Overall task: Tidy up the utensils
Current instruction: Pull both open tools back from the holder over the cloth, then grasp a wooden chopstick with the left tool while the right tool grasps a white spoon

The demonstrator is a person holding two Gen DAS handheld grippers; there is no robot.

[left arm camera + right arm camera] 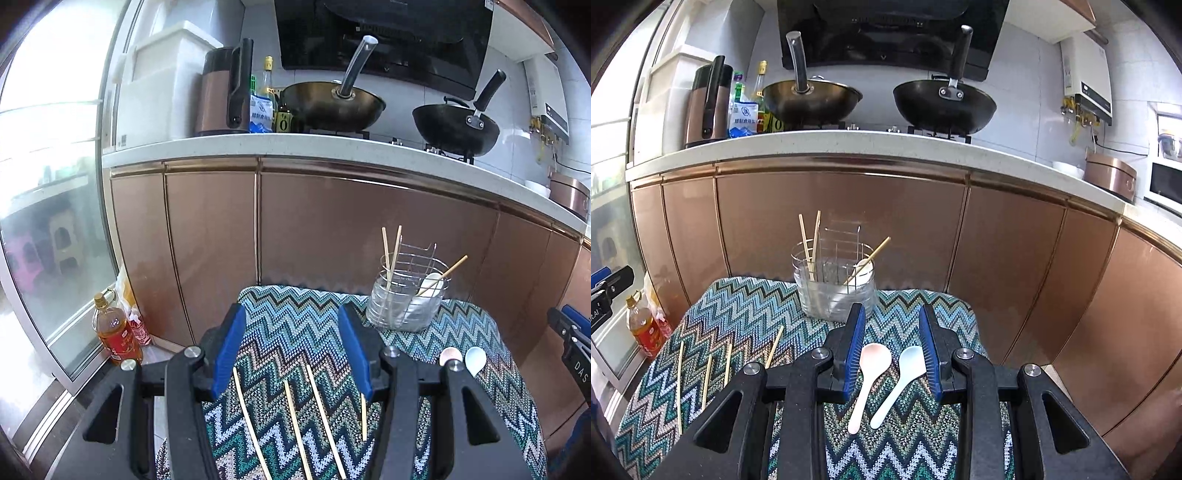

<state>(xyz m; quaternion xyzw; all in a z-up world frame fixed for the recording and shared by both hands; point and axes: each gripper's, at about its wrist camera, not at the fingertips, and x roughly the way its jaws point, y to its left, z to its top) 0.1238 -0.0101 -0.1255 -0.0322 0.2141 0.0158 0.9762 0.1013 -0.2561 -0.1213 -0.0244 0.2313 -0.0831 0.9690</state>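
Pretty tidy setup here. Four loose chopsticks [321,417] are laid side by side on the zigzag cloth [295,325], probably sorted that way so they can be picked off one by one. The left gripper [291,354] is held over them with its jaws apart, nothing clamped. The right gripper [892,350] is parted too, empty, framing the pink spoon [868,380] and white spoon [901,380], neither touched. At the cloth's far edge, the clear holder [833,288] is already loaded with three chopsticks and what looks like a white spoon, though it's hard to tell through the plastic.
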